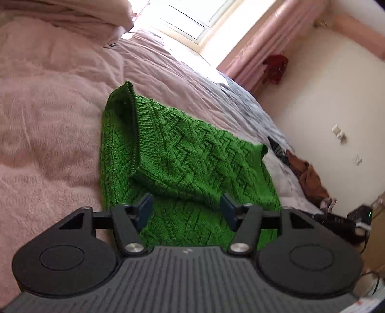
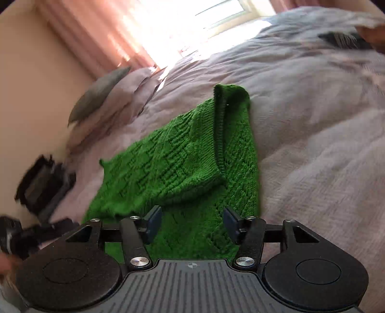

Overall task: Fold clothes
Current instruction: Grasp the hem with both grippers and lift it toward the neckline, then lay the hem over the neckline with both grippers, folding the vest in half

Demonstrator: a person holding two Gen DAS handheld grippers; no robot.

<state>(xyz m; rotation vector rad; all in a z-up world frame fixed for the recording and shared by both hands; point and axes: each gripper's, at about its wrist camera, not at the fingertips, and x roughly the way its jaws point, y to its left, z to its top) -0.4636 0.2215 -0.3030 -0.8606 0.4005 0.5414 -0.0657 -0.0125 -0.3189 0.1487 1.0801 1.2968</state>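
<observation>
Nearest the left wrist camera, the left gripper [image 1: 187,210] has its fingers [image 1: 144,210] spread wide with nothing between them, hanging just above the near part of a green knitted garment [image 1: 192,159]. The right gripper [image 2: 192,222] looks the same from its own camera: fingers [image 2: 154,222] wide apart, empty, over the near edge of the same green knitted garment [image 2: 182,168]. Beneath both lies a bed [image 1: 48,120] covered in a pale pinkish, lightly textured quilt [image 2: 312,144] that is rumpled into soft folds. The garment lies flat on this quilt straight ahead of the fingers, running away from them; it is bright green with a raised basket-weave pattern, and one part is turned back over the rest, its ribbed border running away from the fingers down the middle. Beyond the left fingers, further up the bed, more pink bedding [image 1: 72,14] is heaped. Off to the right of the left fingers, at the bed's edge, sits a crumpled brown cloth [image 1: 310,178], and past it a cream wall [image 1: 324,108]. Left of the right fingers a dark, blurred object [image 2: 41,185] stands by the bed, and a grey pillow [image 2: 96,94] lies further on. Farthest off, pink curtains [image 2: 96,36] flank a bright window [image 1: 190,19].
</observation>
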